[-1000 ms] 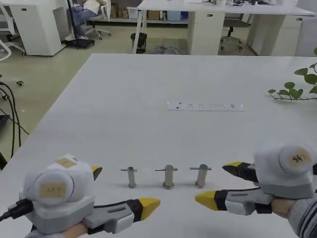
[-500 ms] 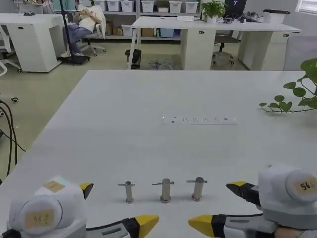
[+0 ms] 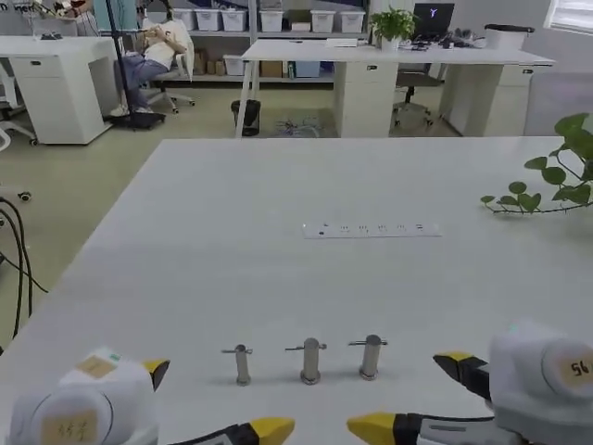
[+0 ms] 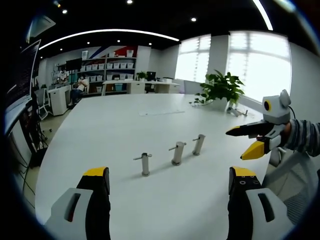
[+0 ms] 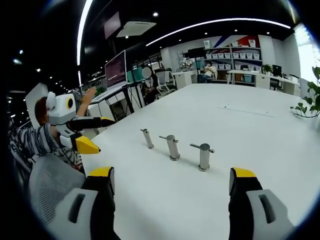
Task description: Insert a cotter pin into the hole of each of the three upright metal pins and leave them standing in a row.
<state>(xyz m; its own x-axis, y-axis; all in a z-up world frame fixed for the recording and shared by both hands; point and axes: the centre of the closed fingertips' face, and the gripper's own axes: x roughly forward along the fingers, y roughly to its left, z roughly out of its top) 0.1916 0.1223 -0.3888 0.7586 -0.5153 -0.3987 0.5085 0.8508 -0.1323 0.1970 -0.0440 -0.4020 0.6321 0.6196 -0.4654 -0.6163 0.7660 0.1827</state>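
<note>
Three upright metal pins stand in a row near the front of the white table: left pin, middle pin, right pin. Each has a thin cotter pin crosswise through its top. They also show as left pin, middle pin and right pin, and from the other side. My left gripper is open and empty, in front and left of the row. My right gripper is open and empty, in front and right.
A power strip is set into the table behind the pins. A leafy plant reaches in from the right edge. Beyond the table stand desks and a seated person.
The head camera has tilted up. Both grippers have drawn back a little from the row towards the near edge. The three pins stand as before.
</note>
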